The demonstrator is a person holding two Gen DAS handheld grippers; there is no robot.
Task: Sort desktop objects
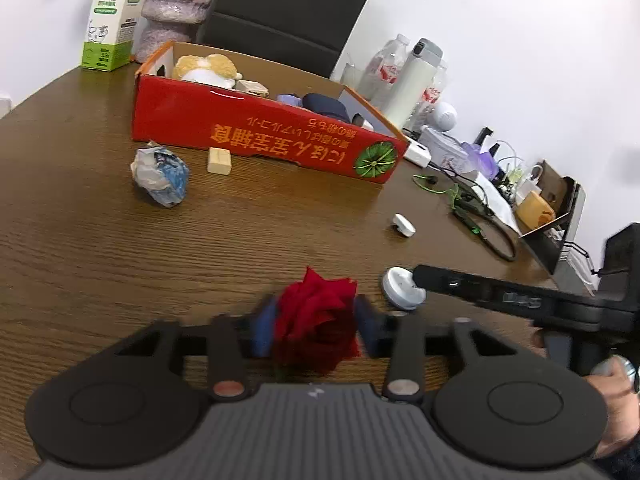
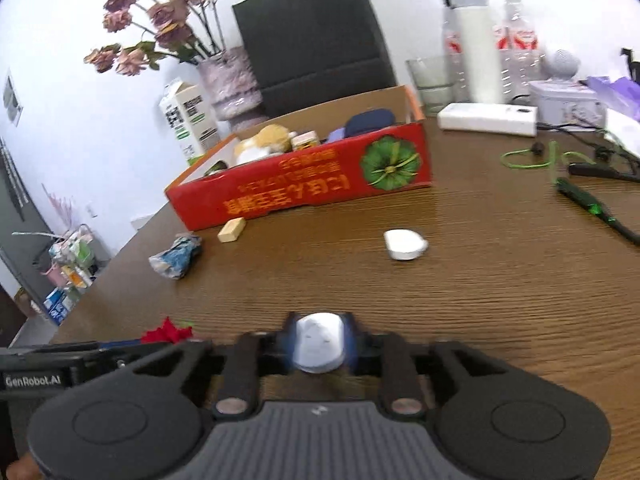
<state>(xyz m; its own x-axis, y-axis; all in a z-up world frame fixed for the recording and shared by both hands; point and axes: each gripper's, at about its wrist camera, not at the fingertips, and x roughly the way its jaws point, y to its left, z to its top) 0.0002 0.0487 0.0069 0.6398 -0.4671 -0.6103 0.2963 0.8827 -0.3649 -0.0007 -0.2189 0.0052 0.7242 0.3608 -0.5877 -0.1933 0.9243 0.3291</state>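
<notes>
Red rose (image 1: 316,320) sits between the left gripper (image 1: 316,322) pads, white cap (image 2: 318,342) between the right gripper (image 2: 318,344) pads; contact is blurred, so grip cannot be told. Several items are seen in the red box (image 1: 256,136). 3 others remain on the table (image 1: 120,256). Rose stem is hidden.

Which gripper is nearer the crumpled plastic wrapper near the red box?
Left. The left gripper, around the red rose, sits nearer the crumpled wrapper; the right gripper lies further right, around a white cap.
</notes>
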